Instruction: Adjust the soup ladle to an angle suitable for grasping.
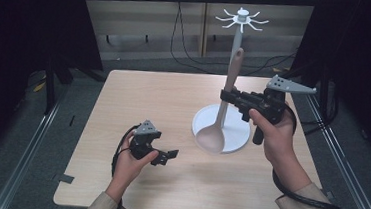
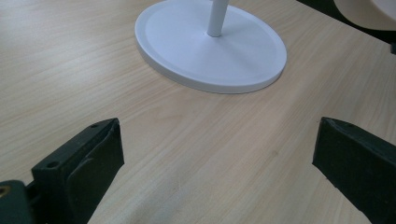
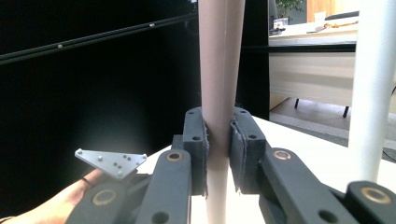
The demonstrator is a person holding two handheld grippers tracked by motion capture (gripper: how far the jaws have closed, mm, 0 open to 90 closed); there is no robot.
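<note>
A beige ladle [image 1: 225, 98] hangs upright over the table, bowl down near the white round base [image 1: 236, 136] of a rack with a thin pole [image 1: 238, 36] and hooks at its top. My right gripper [image 1: 226, 95] is shut on the ladle's handle [image 3: 219, 84], which rises between the pads; the rack pole [image 3: 373, 88] stands just to the right. My left gripper [image 1: 167, 155] rests low over the wooden table [image 1: 148, 101], open with nothing between its jaws. In the left gripper view the rack base [image 2: 210, 46] lies ahead, with the ladle bowl [image 2: 364, 11] at the top right corner.
Dark curtains flank the table on both sides. Cables run across the floor behind the table's far edge. In the right gripper view the other hand and its grey plate [image 3: 112, 162] sit at the lower left.
</note>
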